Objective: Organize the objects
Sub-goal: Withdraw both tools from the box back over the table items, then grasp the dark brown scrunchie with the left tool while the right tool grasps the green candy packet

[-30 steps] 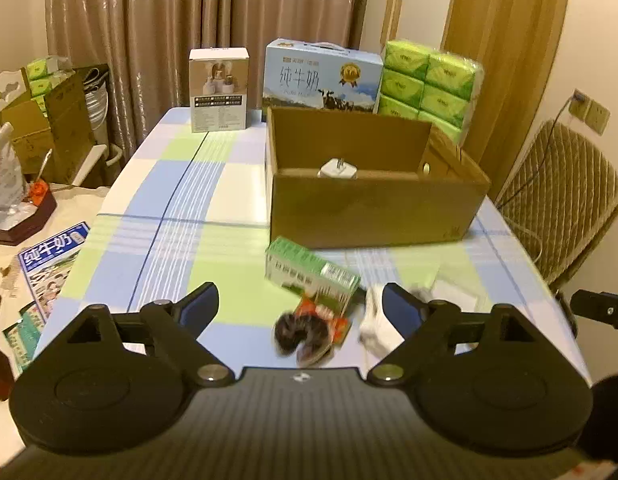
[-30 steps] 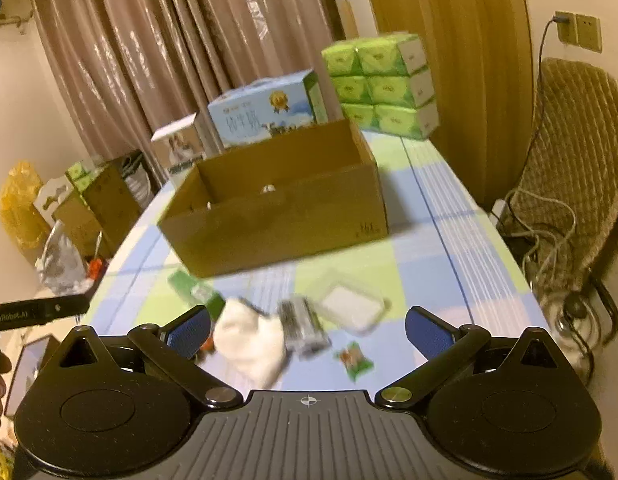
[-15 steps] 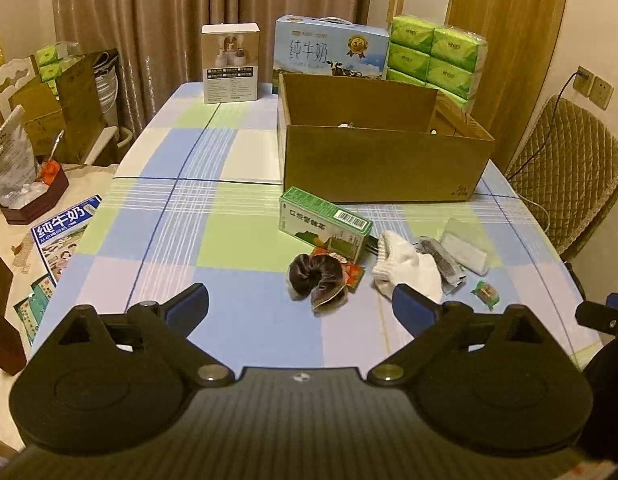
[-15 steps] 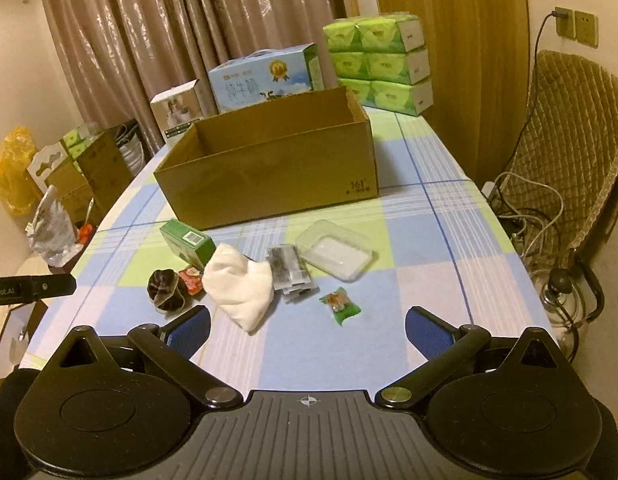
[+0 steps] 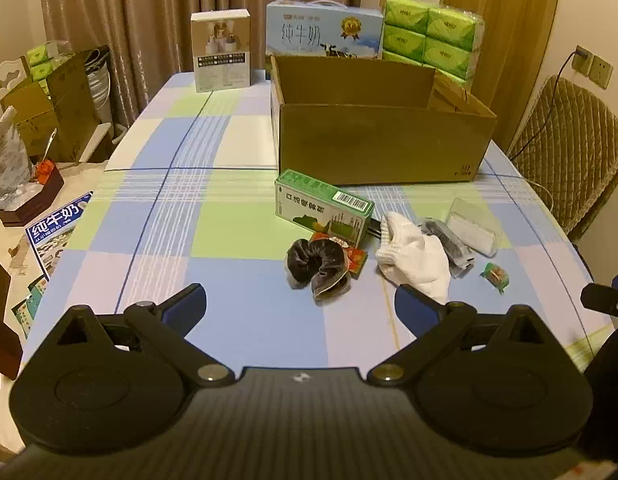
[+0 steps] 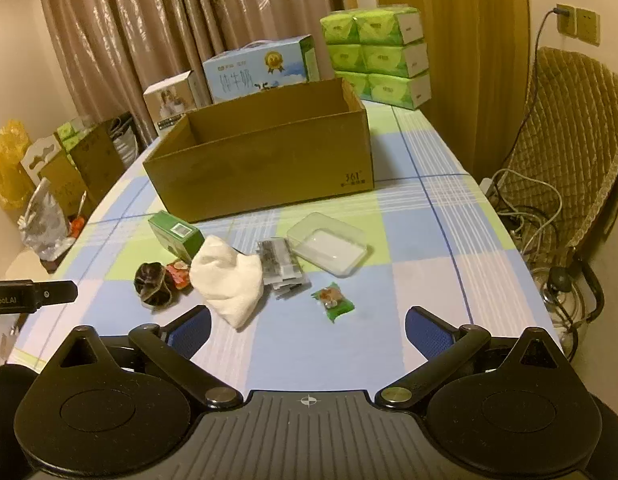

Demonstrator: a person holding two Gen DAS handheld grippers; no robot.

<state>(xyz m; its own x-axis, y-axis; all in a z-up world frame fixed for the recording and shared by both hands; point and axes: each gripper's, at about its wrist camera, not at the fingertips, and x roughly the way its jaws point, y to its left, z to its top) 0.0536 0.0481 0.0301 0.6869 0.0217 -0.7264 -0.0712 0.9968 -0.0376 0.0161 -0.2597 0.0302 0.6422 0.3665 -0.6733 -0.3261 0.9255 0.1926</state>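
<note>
An open cardboard box [image 5: 383, 142] [image 6: 265, 168] stands on the checked table. In front of it lie a green carton [image 5: 323, 208] [image 6: 176, 236], a dark scrunchie [image 5: 317, 266] [image 6: 153, 282], a small red packet [image 5: 355, 256], a white glove [image 5: 415, 256] [image 6: 229, 280], a grey foil packet [image 5: 449, 242] [image 6: 281, 266], a clear plastic case [image 5: 473, 228] [image 6: 327, 242] and a green candy [image 5: 495, 276] [image 6: 333, 300]. My left gripper [image 5: 299, 308] and right gripper [image 6: 307, 326] are both open and empty, near the table's front edge, short of the objects.
A white product box [image 5: 221, 56], a blue milk carton pack [image 5: 323, 34] and stacked green tissue packs [image 5: 433, 38] stand behind the cardboard box. A padded chair [image 6: 569, 152] with cables is at the right. Boxes and bags sit on the floor at the left [image 5: 45, 108].
Both grippers have pulled back from the box toward the table's near edge, so more of the table and the loose objects now shows. Both stay open.
</note>
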